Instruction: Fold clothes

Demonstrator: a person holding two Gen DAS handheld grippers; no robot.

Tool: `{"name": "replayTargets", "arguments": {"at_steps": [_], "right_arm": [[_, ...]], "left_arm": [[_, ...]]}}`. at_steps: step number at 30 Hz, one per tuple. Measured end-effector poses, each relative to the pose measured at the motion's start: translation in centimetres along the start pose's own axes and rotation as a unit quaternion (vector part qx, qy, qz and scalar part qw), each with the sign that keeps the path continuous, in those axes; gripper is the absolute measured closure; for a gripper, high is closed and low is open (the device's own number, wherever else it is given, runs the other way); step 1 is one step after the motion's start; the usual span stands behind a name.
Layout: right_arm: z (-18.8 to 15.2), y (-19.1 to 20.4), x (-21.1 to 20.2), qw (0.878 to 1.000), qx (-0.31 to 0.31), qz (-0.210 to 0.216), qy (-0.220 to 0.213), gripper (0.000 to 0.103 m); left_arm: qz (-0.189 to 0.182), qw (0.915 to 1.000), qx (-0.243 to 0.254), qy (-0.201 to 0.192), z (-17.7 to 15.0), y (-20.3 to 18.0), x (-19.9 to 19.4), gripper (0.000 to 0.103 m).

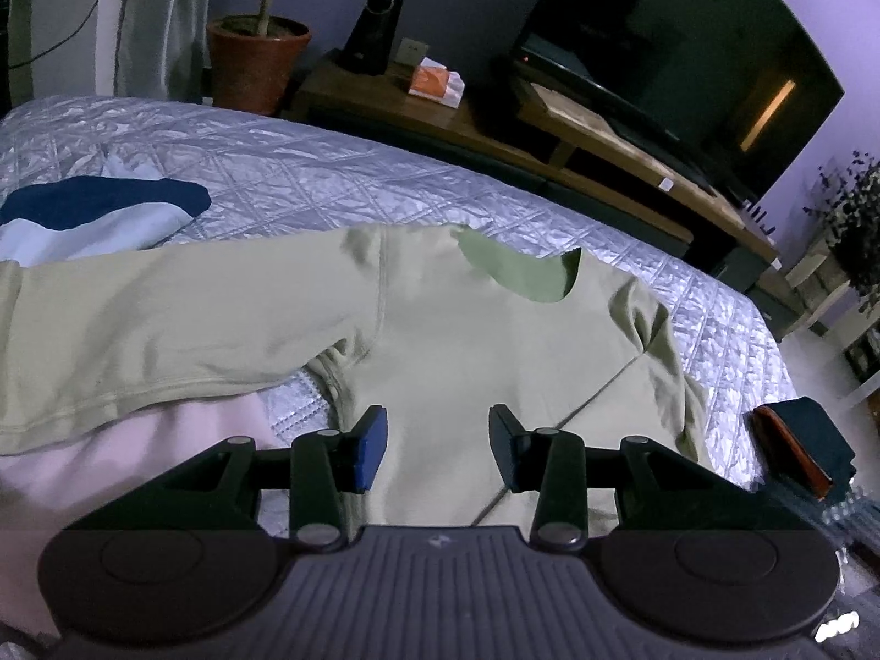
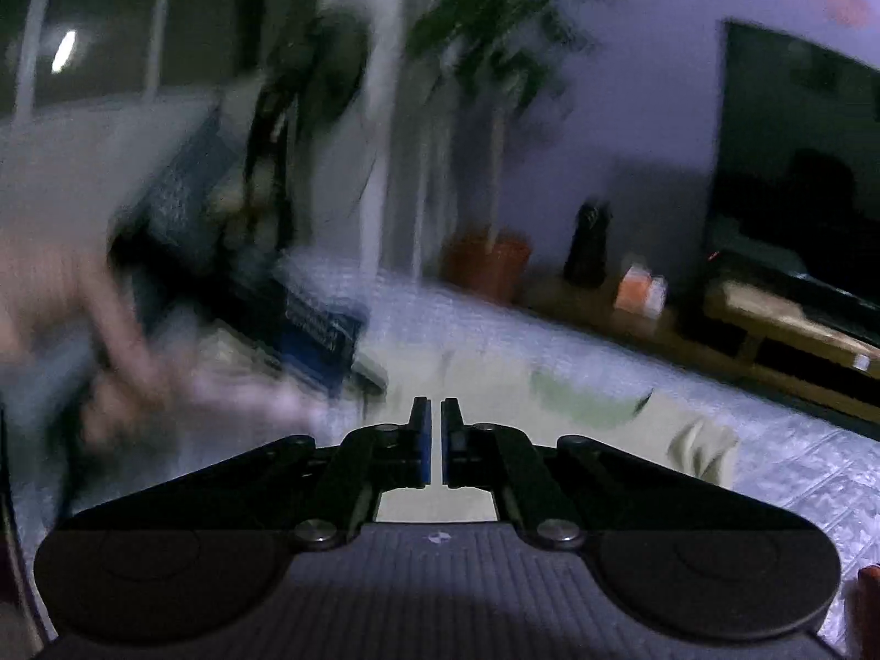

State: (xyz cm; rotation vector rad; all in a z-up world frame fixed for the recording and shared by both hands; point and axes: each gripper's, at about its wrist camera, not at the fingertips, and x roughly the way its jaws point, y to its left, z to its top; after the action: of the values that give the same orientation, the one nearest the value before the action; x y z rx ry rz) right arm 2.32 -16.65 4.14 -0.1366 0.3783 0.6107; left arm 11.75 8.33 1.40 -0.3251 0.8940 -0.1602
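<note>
A pale green long-sleeved shirt (image 1: 451, 341) lies spread flat on the quilted silver bedspread (image 1: 308, 165), collar towards the far side and one sleeve stretched out to the left. My left gripper (image 1: 437, 440) hovers open just over the shirt's body, nothing between its blue pads (image 1: 369, 454). The right wrist view is heavily motion-blurred. There my right gripper (image 2: 435, 429) is shut to a thin slit above the shirt (image 2: 583, 401), with no cloth seen in it. A blurred hand (image 2: 121, 341) with something blue shows at the left.
A pink garment (image 1: 137, 456) lies under the left sleeve. A white and navy garment (image 1: 99, 214) rests at the far left. A dark block with an orange edge (image 1: 797, 445) is at the bed's right edge. Beyond the bed are a wooden bench (image 1: 605, 132), a TV (image 1: 676, 27) and a plant pot (image 1: 256, 63).
</note>
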Motion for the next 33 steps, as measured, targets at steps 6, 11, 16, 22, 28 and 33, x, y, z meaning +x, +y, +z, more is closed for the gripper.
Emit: {"name": "replayTargets", "arguments": {"at_steps": [6,11,16,22,28,33], "right_arm": [[-2.2,3.0,2.4,0.987,-0.127,-0.016,0.096,0.044],[-5.5,3.9,4.5,0.977,-0.144,-0.027,0.152,0.052],[-7.7,5.4,6.4,0.969,-0.177,-0.022,0.173,0.053],[-7.4,4.1,8.7,0.976,-0.128,-0.038,0.17,0.101],[-4.0,0.6,7.0,0.993,0.012,-0.011,0.118,0.101],[-1.1,0.2,3.7,0.997,0.061,0.003,0.055,0.101]], "left_arm": [[0.0,1.0,-0.006,-0.004,0.2,0.0,0.0,0.066],[-0.001,1.0,-0.007,-0.007,0.3,0.1,-0.2,0.066],[-0.003,1.0,-0.005,-0.005,0.3,0.0,-0.1,0.066],[-0.003,1.0,-0.002,-0.003,0.1,-0.3,0.0,0.065],[0.001,0.9999,-0.006,-0.011,0.4,-0.2,-0.2,0.064],[0.011,0.9996,-0.01,-0.022,0.6,0.1,-0.5,0.064]]}}
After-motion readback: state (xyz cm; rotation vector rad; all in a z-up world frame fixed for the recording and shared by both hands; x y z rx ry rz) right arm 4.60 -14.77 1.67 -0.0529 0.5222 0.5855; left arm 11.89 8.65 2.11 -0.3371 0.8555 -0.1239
